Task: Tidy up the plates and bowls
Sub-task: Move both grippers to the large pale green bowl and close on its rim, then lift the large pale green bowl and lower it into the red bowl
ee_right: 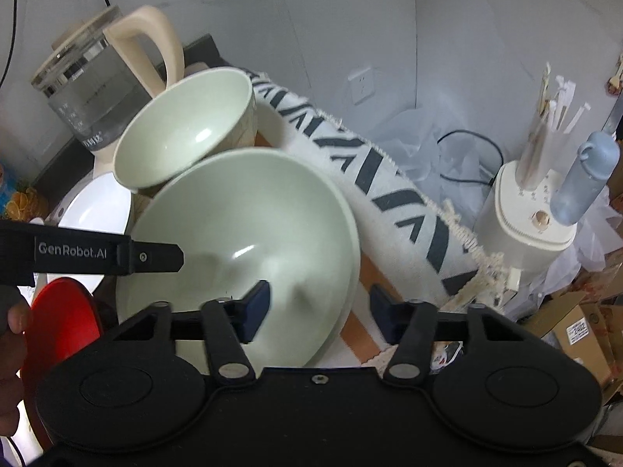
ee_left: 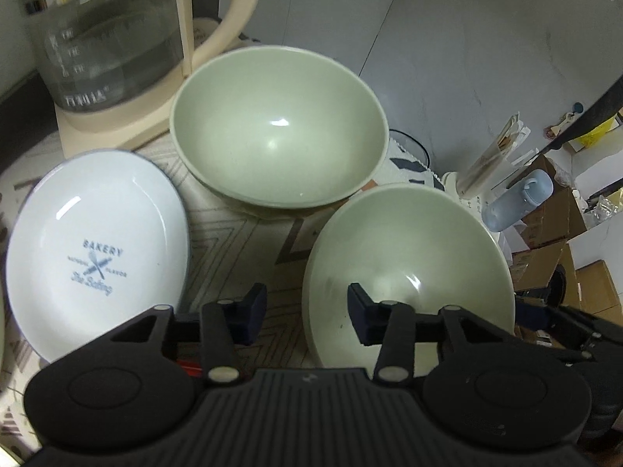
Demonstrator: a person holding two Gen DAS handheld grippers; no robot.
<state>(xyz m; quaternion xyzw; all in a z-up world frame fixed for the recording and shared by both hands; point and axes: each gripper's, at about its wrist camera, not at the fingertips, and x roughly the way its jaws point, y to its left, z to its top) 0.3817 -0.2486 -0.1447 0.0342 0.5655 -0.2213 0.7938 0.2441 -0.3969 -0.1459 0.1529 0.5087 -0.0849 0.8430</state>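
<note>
My glass kettle (ee_left: 105,35) stands behind 2 pale green bowls (ee_left: 278,128) (ee_left: 407,272) on the patterned cloth (ee_left: 249,241), beside the white "BAKERY" plate (ee_left: 97,249). My left gripper (ee_left: 307,311) and right gripper (ee_right: 319,307) are both spread, holding nothing, the right straddling the near bowl's rim.

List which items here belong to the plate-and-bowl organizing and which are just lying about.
Job items:
near green bowl
far green bowl
white BAKERY plate
red dish

Lying about:
glass kettle
blue water bottle
chopstick holder
patterned cloth
cardboard boxes
</note>
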